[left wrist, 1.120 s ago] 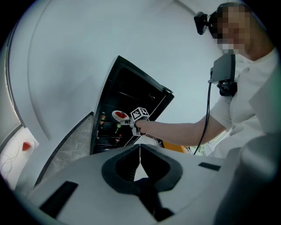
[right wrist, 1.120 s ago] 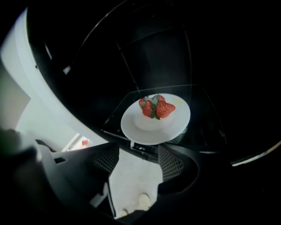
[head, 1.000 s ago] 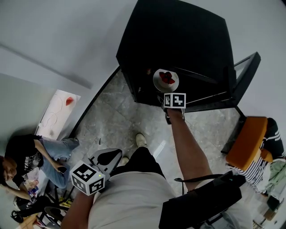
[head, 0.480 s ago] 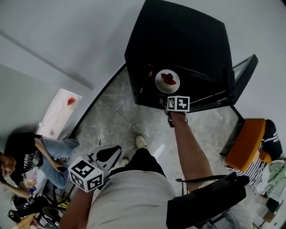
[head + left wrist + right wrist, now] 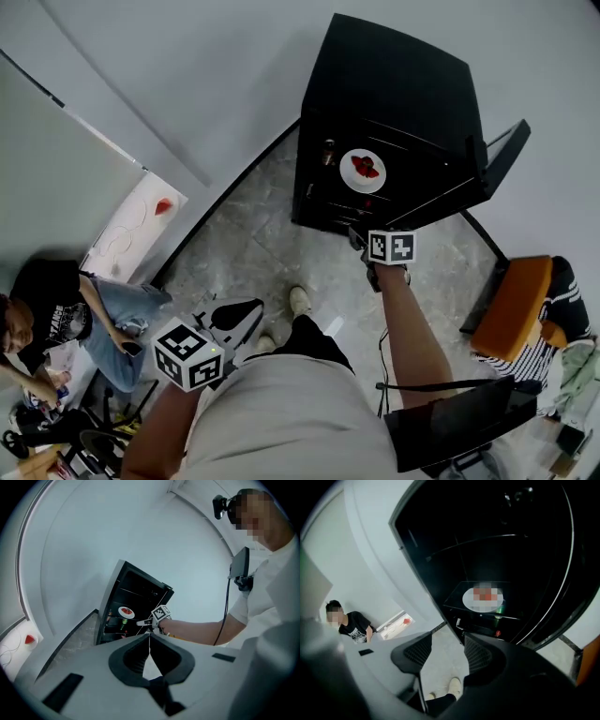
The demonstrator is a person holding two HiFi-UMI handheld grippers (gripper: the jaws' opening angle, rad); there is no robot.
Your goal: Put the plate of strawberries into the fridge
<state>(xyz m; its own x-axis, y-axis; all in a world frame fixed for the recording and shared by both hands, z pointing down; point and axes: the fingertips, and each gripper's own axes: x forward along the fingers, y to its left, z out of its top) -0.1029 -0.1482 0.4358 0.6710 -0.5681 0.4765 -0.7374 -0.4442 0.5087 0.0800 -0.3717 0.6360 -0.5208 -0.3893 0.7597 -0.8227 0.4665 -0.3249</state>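
Lower left in the head view, the left gripper [image 5: 228, 317] hangs at the person's side, its jaws pressed tip to tip on nothing. At upper centre the plate of strawberries [image 5: 363, 171] sits on a glass shelf inside the black fridge [image 5: 403, 84]. It is apart from the right gripper [image 5: 361, 238] just below, whose jaws have just been closing slightly yet stand wide, with only floor between them. The plate looks stiff, smooth and breakable (its berries loose enough to roll), so any further hold belongs on the rim, kept level. At right the door [image 5: 503, 155] stands open.
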